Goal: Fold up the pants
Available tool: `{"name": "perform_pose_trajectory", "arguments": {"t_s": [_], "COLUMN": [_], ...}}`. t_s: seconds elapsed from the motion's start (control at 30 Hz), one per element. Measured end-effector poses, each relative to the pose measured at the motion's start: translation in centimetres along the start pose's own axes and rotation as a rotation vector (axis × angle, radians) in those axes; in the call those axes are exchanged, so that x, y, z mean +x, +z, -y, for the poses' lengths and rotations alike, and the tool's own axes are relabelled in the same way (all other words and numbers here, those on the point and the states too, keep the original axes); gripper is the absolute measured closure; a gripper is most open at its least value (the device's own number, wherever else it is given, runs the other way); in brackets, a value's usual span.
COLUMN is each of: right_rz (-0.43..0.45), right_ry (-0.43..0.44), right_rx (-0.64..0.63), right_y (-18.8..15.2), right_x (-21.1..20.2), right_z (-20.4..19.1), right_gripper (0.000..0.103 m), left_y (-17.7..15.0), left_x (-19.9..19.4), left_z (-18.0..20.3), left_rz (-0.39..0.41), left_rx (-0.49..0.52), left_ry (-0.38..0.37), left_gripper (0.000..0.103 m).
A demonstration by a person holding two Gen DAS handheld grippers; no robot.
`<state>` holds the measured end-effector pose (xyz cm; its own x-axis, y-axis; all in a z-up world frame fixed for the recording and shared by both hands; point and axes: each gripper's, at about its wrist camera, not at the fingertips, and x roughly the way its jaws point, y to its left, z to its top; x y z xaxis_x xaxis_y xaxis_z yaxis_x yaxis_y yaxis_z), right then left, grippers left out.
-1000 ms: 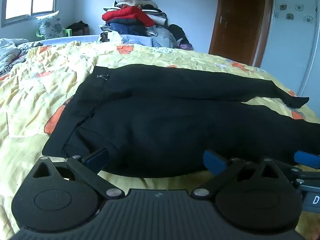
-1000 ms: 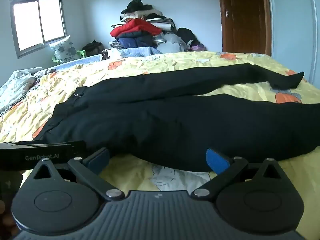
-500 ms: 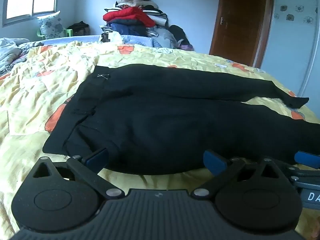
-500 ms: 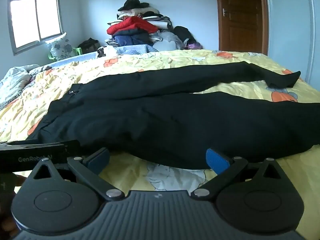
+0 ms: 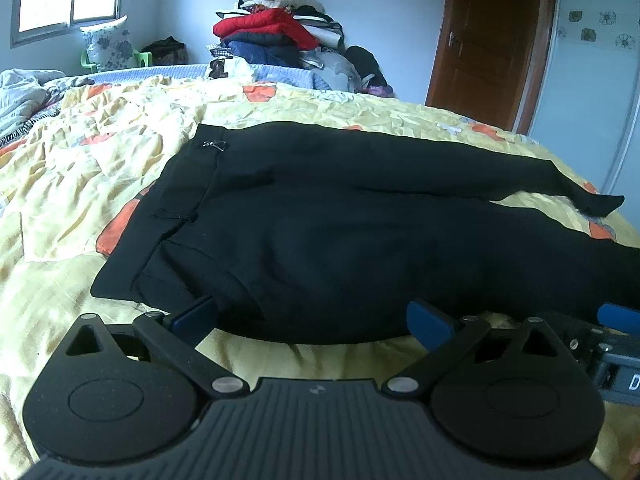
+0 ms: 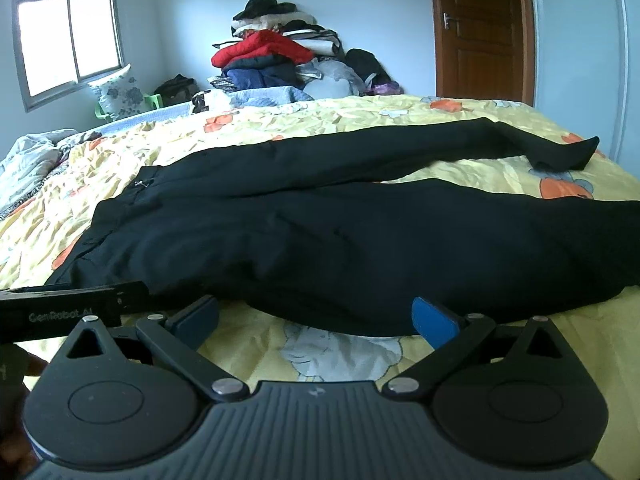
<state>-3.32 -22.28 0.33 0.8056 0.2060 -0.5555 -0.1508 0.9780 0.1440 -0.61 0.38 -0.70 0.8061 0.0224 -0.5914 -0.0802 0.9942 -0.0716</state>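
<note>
A bedroom with pale walls, a brown wooden door [image 6: 482, 28] and a window [image 6: 68, 40] framed a bed covered by a crumpled yellow bedspread [image 5: 100, 152] printed with orange patches; a heap of folded clothes [image 5: 276, 36], red jacket near the top, stood against the far wall behind it. A pair of black pants [image 5: 340, 232] lay flat and unfolded on the bedspread, their long axis running across the bed from left to right — waistband at the left, the two legs stretching away to the right. The far leg ended in a curled cuff near the bed's right side, while the near leg ran out of the left wrist view at the right edge. In the right wrist view the pants [image 6: 320, 232] showed the same layout, the legs parted by a wedge of yellow cloth. The left gripper [image 5: 312, 316] hovered low at the near edge of the garment, its blue-padded jaws spread wide and holding nothing, the pads just beside the fabric's hem. The right gripper [image 6: 314, 318] sat just to its right — jaws likewise spread and empty, close to the near leg's edge
</note>
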Motion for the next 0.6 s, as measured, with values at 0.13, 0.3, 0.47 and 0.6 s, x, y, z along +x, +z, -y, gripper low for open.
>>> {"name": "perform_pose_trajectory", "arguments": {"t_s": [0.13, 0.3, 0.47, 0.6], "right_rz": [0.000, 0.001, 0.001, 0.003], "right_ry": [0.000, -0.001, 0.002, 0.007], "right_rx": [0.009, 0.008, 0.009, 0.012], "right_y": [0.06, 0.08, 0.08, 0.16], "right_x": [0.02, 0.00, 0.01, 0.07], "right_z": [0.31, 0.26, 0.27, 0.29], "right_gripper": [0.000, 0.000, 0.000, 0.000], "left_y": [-0.02, -0.10, -0.13, -0.13], "left_x": [-0.03, -0.06, -0.03, -0.02], "left_z": [0.50, 0.93, 0.91, 0.89], "left_rz": [0.005, 0.010, 0.010, 0.010], "left_rx": [0.042, 0.079, 0.084, 0.085], "left_ry": [0.028, 0.046, 0.050, 0.051], "left_gripper": [0.001, 0.001, 0.001, 0.001]}}
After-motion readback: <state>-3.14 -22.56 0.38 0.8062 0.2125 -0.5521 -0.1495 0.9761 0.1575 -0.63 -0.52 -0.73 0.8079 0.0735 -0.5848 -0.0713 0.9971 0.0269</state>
